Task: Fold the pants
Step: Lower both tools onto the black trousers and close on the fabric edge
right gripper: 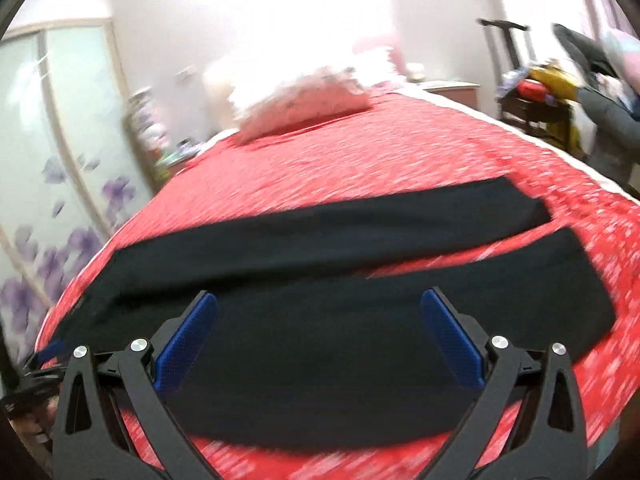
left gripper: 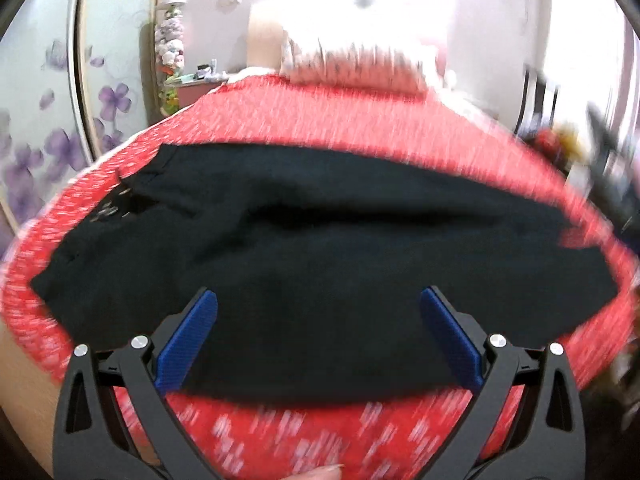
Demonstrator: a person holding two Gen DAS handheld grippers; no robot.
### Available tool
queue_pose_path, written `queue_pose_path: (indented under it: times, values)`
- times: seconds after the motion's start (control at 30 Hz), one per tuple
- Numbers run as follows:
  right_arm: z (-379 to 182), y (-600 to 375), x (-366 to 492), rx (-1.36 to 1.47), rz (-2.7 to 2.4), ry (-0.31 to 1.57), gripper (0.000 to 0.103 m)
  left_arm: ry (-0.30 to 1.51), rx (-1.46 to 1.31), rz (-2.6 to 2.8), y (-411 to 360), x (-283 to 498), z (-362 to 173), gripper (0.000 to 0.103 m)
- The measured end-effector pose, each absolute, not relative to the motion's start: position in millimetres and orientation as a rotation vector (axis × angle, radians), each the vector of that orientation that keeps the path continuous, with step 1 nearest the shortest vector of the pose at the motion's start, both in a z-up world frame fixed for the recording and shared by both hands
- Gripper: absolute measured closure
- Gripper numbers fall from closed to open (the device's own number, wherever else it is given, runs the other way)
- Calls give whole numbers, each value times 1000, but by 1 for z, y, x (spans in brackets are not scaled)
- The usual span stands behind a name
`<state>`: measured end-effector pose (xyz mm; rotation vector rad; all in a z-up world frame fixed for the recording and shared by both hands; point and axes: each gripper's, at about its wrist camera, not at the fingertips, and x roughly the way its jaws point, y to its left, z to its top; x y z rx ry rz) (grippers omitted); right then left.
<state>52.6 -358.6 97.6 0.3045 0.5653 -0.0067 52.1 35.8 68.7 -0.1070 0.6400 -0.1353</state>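
Observation:
Black pants (left gripper: 320,248) lie flat across a red patterned bedspread (left gripper: 320,120), waistband at the left, legs running right. In the right wrist view the pants (right gripper: 320,320) show two legs split apart at the right end. My left gripper (left gripper: 319,300) is open and empty, hovering over the near edge of the pants. My right gripper (right gripper: 319,300) is open and empty, over the near leg. Part of the left gripper (right gripper: 44,354) shows at the right wrist view's left edge. Both views are motion-blurred.
A white pillow (right gripper: 304,100) lies at the head of the bed. A wardrobe with purple flower doors (right gripper: 60,200) stands left. A cluttered chair with clothes (right gripper: 552,92) stands right of the bed. A shelf of small items (left gripper: 172,52) is at the far left corner.

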Motion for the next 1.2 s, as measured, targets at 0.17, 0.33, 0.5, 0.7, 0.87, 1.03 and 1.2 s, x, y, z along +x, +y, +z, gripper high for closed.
queue_pose_path:
  times: [0.17,0.33,0.5,0.7,0.87,1.03,1.2]
  values:
    - [97,-458,118,466,-118,641,1,597,-200,-122,36,99,82,2]
    - [83,-527,176,537,-209,703,1,604,-287,-219,23,144,70,2]
    - [66,-575,229,592,-252,740,14,659,-286,-232,15,163,39,2]
    - [48,-606,278,511,-332,796,27,807,-288,-300,11,185,8,2]
    - [21,-626,299,521,-403,837,37,829,-322,-315,20,188,0,2]
    - [4,-636,304,541,-435,840,39,844,-247,-285,8,188,-4,2]
    - [7,-631,305,483,-447,838,83,868,-205,-266,1,189,-5,2]
